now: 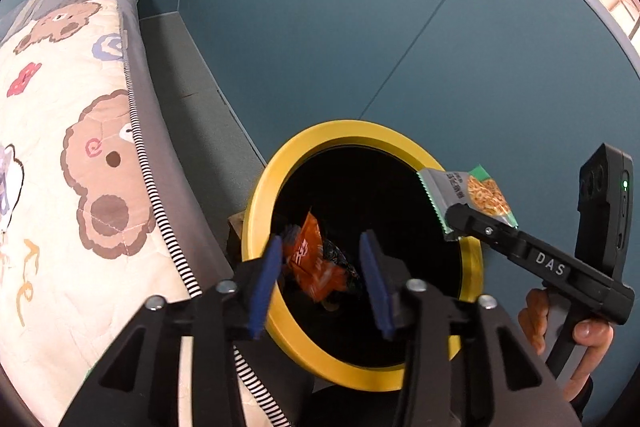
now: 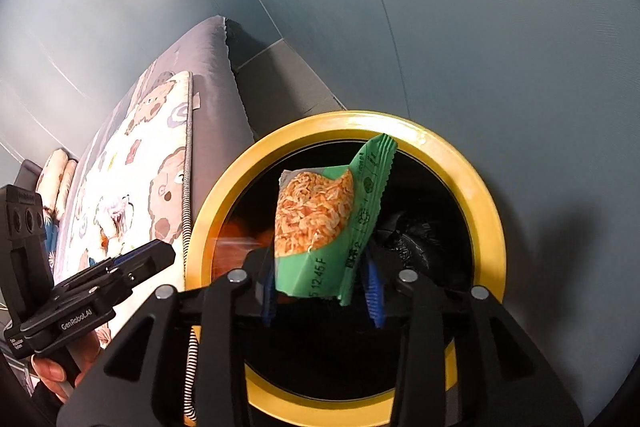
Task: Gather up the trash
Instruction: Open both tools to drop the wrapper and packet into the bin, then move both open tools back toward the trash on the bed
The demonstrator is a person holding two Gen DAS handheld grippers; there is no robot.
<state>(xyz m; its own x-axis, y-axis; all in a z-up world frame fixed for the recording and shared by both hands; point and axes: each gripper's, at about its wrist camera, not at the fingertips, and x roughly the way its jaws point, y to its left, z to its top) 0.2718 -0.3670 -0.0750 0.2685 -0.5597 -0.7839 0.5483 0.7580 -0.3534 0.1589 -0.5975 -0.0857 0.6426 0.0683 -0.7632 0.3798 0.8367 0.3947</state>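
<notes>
Both my hand-held grippers hang over the round yellow-rimmed bin (image 1: 256,227): left hand-held gripper (image 1: 320,279) parted, crinkled orange wrapper (image 1: 312,259) loose below in the bin's dark mouth, right hand-held gripper (image 2: 320,291) narrowly parted around a green foil packet (image 2: 320,227).

The green snack wrapper (image 2: 320,227), printed with an orange noodle photo, stood creased and tilted above the mouth of the yellow-rimmed bin (image 2: 486,195). The orange wrapper (image 1: 310,261) lay crumpled inside the bin's black interior.
</notes>
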